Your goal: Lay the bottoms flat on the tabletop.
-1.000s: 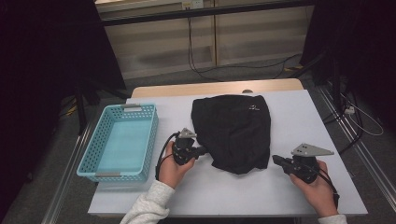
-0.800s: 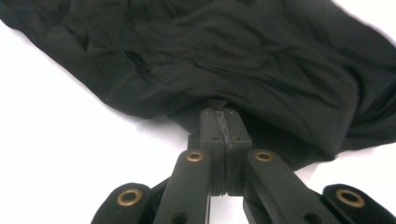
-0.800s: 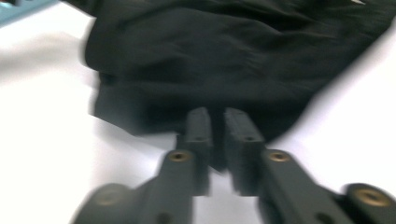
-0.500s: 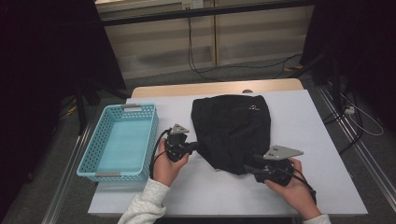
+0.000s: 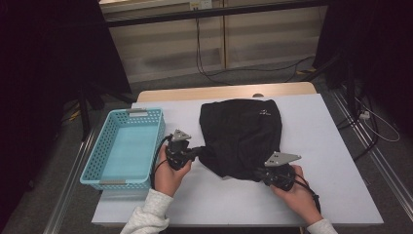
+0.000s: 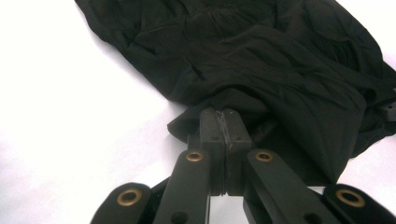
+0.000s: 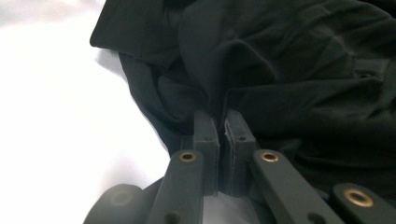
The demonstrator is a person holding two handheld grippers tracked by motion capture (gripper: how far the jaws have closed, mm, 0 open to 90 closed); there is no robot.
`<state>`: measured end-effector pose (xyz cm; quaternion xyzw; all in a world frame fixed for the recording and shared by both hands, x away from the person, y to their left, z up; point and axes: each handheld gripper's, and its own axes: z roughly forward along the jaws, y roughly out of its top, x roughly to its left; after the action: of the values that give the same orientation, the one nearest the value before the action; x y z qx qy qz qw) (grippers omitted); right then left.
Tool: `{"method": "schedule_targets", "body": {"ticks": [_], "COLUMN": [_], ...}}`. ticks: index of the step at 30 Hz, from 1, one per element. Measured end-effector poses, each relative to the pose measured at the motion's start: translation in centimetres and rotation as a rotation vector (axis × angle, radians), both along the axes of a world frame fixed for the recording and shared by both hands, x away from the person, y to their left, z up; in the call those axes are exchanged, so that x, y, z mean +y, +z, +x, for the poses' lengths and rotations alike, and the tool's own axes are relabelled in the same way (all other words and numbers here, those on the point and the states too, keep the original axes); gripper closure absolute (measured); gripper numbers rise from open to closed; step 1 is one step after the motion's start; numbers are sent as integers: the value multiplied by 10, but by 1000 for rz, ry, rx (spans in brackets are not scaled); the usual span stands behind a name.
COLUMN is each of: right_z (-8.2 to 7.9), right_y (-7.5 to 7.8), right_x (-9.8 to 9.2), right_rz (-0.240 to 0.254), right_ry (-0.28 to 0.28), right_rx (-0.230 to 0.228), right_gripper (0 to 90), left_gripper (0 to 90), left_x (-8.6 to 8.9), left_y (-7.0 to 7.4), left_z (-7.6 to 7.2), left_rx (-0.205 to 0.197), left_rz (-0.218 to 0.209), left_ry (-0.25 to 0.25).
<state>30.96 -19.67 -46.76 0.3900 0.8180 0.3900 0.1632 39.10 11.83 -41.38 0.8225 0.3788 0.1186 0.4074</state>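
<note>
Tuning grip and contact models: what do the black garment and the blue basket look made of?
Black garment: seemingly thin woven or knit cloth, matte; it drapes in soft folds and bunches where the left claw and right claw pinch it. Exact fibre can't be told. Blue basket: looks like moulded rigid plastic, slightly glossy, with perforated lattice walls and a smooth floor.

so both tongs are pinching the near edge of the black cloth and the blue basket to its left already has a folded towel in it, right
Not quite: the blue basket has nothing in it, as the high view shows. The rest holds: the left tongs and the right tongs are both shut on the near edge of the black cloth, and the basket sits to its left.
</note>
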Motion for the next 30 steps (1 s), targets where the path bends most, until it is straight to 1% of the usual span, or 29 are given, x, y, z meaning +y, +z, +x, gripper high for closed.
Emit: {"method": "schedule_targets", "body": {"ticks": [1,2,3,4,5,6,7,8,9,10,11,12,15,16,17,18,19,20,22,23,25,26,27,28,29,30], "right_z": [0,-1,-2,-2,-3,-4,-4,-5,-6,-6,-7,-7,-7,-8,-8,-8,-8,-8,-8,-8,-9,-9,-9,-9,-10,-10], "right_y": [1,1,2,3,3,4,4,5,6,6,6,6,5,5,4,4,4,5,5,5,2,0,-1,-1,-1,0], "right_x": [0,0,-1,-1,-2,-2,-2,-2,-2,-2,-2,-2,-2,-2,-3,-3,-4,-6,-9,-10,-11,-11,-12,-12,-13,-14], "right_rz": [0,0,2,8,13,14,18,24,26,27,28,27,30,27,25,21,16,14,14,12,7,9,16,15,17,18], "right_ry": [8,10,9,8,8,8,8,8,9,9,7,8,9,6,4,0,-9,-17,-26,-28,-31,-31,-23,-14,-17,-12], "right_rx": [-1,-1,0,1,-1,-2,-2,-2,-6,-7,-7,-8,-4,-2,-2,-5,-7,-10,-11,-7,2,5,1,8,9,10], "right_gripper": [864,864,864,864,864,864,864,865,865,864,864,863,845,827,796,754,721,704,691,692,693,720,778,793,820,873], "left_gripper": [888,880,855,779,649,591,537,489,470,449,426,405,433,475,523,607,684,718,855,892,900,900,900,900,900,900], "left_x": [0,-1,-3,-7,-11,-16,-23,-30,-37,-44,-52,-56,-66,-67,-68,-68,-68,-66,-65,-65,-64,-63,-61,-58,-54,-50], "left_y": [1,1,1,1,1,0,-1,-4,-7,-11,-16,-20,-33,-36,-39,-41,-43,-43,-42,-41,-40,-40,-39,-36,-34,-31], "left_z": [-1,-1,-1,-3,-3,-6,-8,-10,-13,-15,-17,-17,-19,-19,-19,-19,-18,-17,-16,-16,-15,-14,-13,-12,-10,-8], "left_rx": [-9,0,-1,-3,-6,-9,-25,-19,-4,2,-12,-14,0,14,20,36,39,56,76,81,69,82,88,79,84,78], "left_rz": [-8,-9,-20,-33,-38,-36,-27,-33,-37,-22,4,9,43,56,74,87,86,75,75,76,87,78,58,55,49,32], "left_ry": [-3,-17,-28,-40,-66,-82,-95,-116,-139,-157,-178,-189,-199,-201,-201,-206,-208,-205,-209,-208,-201,-196,-187,-173,-167,-155]}}
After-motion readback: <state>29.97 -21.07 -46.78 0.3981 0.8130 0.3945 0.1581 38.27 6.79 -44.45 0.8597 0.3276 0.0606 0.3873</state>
